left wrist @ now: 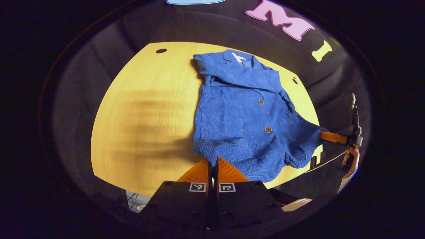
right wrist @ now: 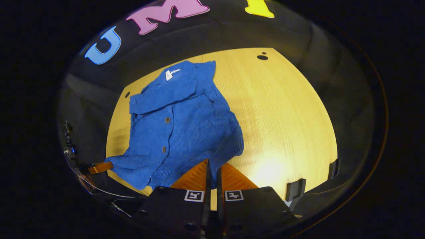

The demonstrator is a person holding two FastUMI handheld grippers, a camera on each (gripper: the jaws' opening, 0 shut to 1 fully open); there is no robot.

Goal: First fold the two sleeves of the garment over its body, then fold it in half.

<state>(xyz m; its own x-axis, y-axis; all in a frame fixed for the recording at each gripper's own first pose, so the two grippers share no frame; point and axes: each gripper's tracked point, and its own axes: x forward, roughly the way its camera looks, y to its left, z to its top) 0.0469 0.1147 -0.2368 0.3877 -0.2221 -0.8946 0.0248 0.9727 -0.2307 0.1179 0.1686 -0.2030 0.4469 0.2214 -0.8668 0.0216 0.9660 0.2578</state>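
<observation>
A blue knitted garment [left wrist: 245, 113] with buttons and a white neck label lies on the yellow wooden table [left wrist: 146, 116], collar at the far end, its sleeves lying over the body. My left gripper [left wrist: 212, 162] is shut on the near hem at its left corner. Across the hem in the same view, my right gripper [left wrist: 327, 135] pinches the other corner and pulls the cloth out to a point. In the right gripper view the garment [right wrist: 182, 126] reaches down to my right gripper [right wrist: 212, 164], shut on the hem, while my left gripper [right wrist: 107, 166] grips the far hem corner.
The table [right wrist: 282, 109] has small dark holes near its far corners [right wrist: 262, 57] [left wrist: 161, 50]. Black clips [right wrist: 295, 189] stick up at its near edge. A hand [left wrist: 352, 159] and a cable sit behind the right gripper. Bare wood lies on either side of the garment.
</observation>
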